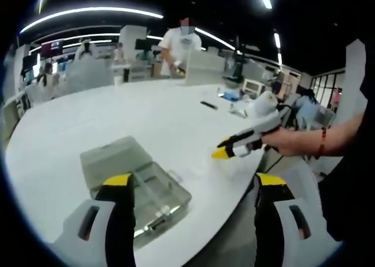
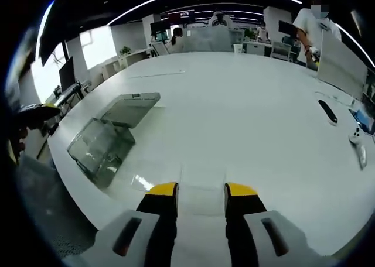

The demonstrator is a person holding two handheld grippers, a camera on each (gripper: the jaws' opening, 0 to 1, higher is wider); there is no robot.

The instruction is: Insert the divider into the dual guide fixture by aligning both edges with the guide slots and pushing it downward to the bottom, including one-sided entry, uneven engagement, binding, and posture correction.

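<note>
A clear plastic box, the guide fixture [image 1: 146,194] [image 2: 99,144], rests near the white table's edge with its lid [image 2: 130,109] folded back. My left gripper [image 1: 194,182] hovers over the edge, jaws spread wide with nothing between them, the fixture just beyond its left jaw. The same gripper's yellow tip [image 2: 36,110] peeks in at the left of the right gripper view. My right gripper [image 2: 202,192] [image 1: 222,153], held in a hand, is low over the table right of the fixture. A thin clear divider [image 2: 203,191] spans the gap between its jaws.
The white table [image 1: 146,115] is broad, with its curved edge close to both grippers. A black remote [image 2: 328,110] and a white controller [image 2: 357,139] lie far right. A person [image 1: 181,44] stands at the far side beside desks and monitors. A small clear piece [image 2: 140,182] lies near the right jaws.
</note>
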